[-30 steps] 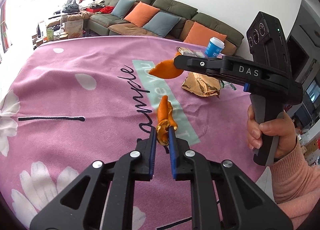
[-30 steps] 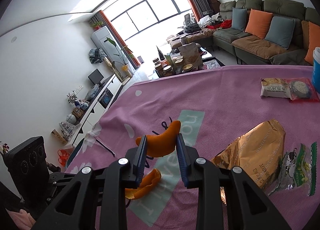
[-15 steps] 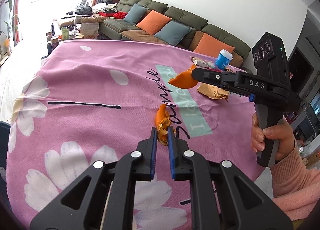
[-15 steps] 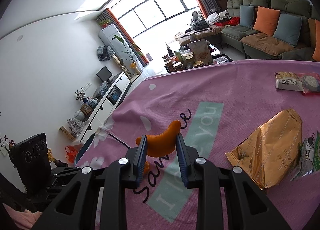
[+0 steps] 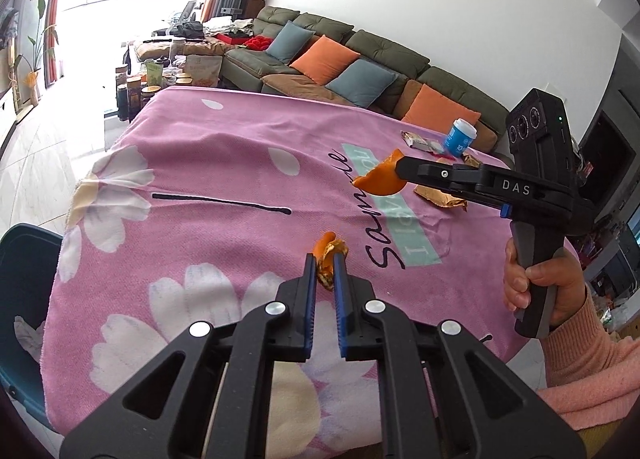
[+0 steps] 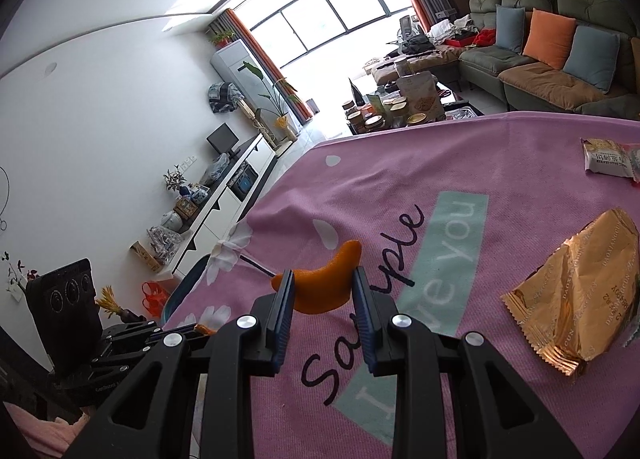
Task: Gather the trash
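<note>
My left gripper [image 5: 324,257] is shut on a curled strip of orange peel [image 5: 329,259] and holds it above the pink flowered tablecloth [image 5: 224,163]. My right gripper [image 6: 323,276] is shut on a larger curved piece of orange peel [image 6: 326,283], also lifted off the cloth; it shows from the side in the left wrist view [image 5: 380,179]. A crumpled gold snack wrapper [image 6: 576,291], a white snack packet [image 6: 606,157] and a blue paper cup [image 5: 460,137] lie at the table's far right.
A dark teal bin [image 5: 22,299] stands at the table's left edge, its rim also in the right wrist view [image 6: 182,291]. A sofa with cushions [image 5: 340,59] and a cluttered coffee table [image 6: 400,103] stand beyond the table.
Both grippers have lifted and drawn back toward the table's near left side with their peels held. The table looks farther below and the bin has come into view.
</note>
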{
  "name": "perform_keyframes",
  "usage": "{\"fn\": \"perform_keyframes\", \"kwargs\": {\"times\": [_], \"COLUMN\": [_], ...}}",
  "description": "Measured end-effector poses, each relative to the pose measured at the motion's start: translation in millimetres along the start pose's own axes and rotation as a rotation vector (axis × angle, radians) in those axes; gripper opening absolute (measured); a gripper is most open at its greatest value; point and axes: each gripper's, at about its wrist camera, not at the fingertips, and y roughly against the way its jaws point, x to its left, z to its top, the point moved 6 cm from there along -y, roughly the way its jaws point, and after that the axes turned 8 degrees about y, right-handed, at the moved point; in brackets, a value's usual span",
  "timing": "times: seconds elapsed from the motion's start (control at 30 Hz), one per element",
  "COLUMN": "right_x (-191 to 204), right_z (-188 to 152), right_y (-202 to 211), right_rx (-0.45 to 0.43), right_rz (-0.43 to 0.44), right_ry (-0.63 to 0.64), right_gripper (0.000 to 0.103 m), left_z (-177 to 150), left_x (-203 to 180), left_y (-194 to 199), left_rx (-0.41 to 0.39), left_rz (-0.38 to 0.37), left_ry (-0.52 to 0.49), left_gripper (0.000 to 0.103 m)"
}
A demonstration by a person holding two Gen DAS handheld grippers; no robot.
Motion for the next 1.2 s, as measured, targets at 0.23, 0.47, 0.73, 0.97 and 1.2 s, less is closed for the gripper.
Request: {"fn": "perform_keyframes", "kwargs": {"times": [0.23, 0.47, 0.73, 0.97, 1.2], "right_x": [8.7, 10.3, 15.7, 34.0, 60.9], "right_z": [-2.8, -6.6, -7.2, -4.2, 0.4], "right_y": [-6.7, -12.0, -16.8, -27.3, -42.3], "right_rx": [0.014, 0.031, 0.043, 0.056, 0.075], "right_rz": [0.012, 0.015, 0.035, 0.075, 0.122], "right_ry": [0.006, 0.005, 0.008, 0.035, 0.073], "right_gripper": [0.027, 0.027, 0.027, 0.027, 0.027], "left_z": [-8.1, -16.7, -13.6, -7.7, -3.3], "left_x": [10.0, 19.3, 19.8, 31.4, 54.9], "left_y": [-2.7, -14.5, -7.4, 15.0, 47.6], "left_rx": [0.027, 0.052, 0.016, -0.030, -0.082], "left_rz": [0.012, 0.010, 0.012, 0.048, 0.092], "left_ry": [0.018, 0.037, 0.037, 0.047, 0.077], "left_gripper": [0.009, 0.013, 0.008, 0.007, 0.007]}}
